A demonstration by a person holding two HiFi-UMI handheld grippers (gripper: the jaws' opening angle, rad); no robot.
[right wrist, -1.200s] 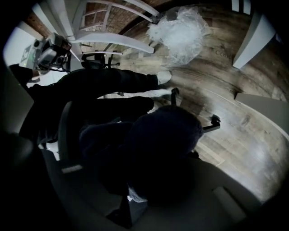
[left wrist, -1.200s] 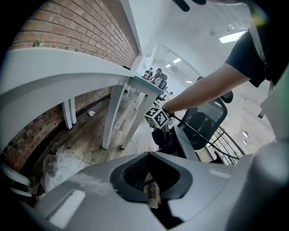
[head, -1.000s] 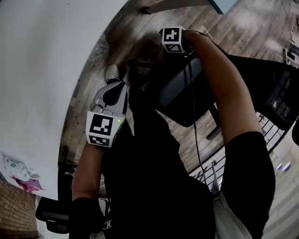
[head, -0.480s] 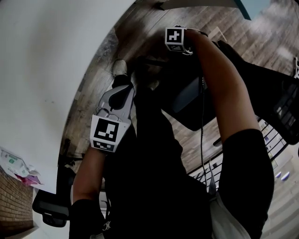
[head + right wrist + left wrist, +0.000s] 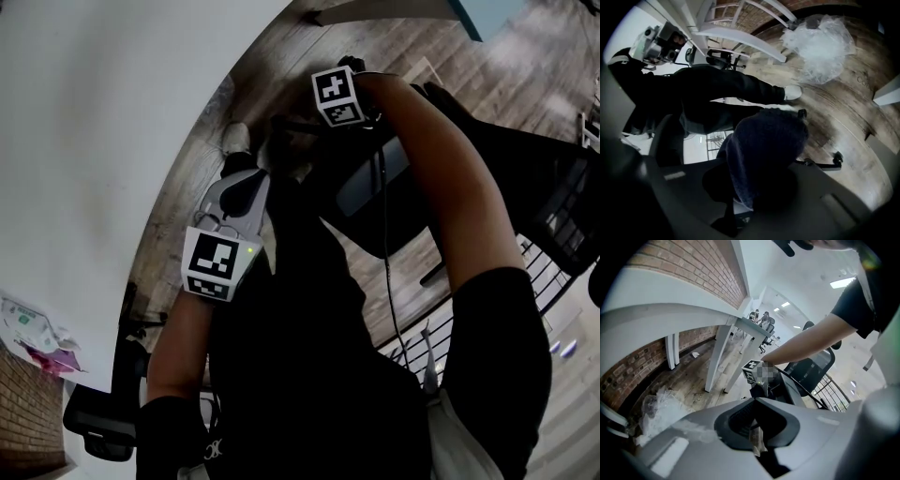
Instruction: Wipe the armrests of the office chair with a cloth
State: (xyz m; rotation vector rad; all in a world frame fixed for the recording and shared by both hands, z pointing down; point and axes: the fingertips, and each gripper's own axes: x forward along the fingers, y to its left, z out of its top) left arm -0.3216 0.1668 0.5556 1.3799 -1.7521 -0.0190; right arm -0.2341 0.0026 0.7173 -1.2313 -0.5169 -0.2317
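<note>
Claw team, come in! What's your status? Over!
Right claw shut on blue cloth. Left claw shut. Armrest near right claw, touch unclear. Cable crosses it.

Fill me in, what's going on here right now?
A person holds a gripper in each hand. The right gripper is shut on a dark blue cloth and stretched out over the office chair; whether the cloth touches it isn't visible. The left gripper is shut, close to the body.
</note>
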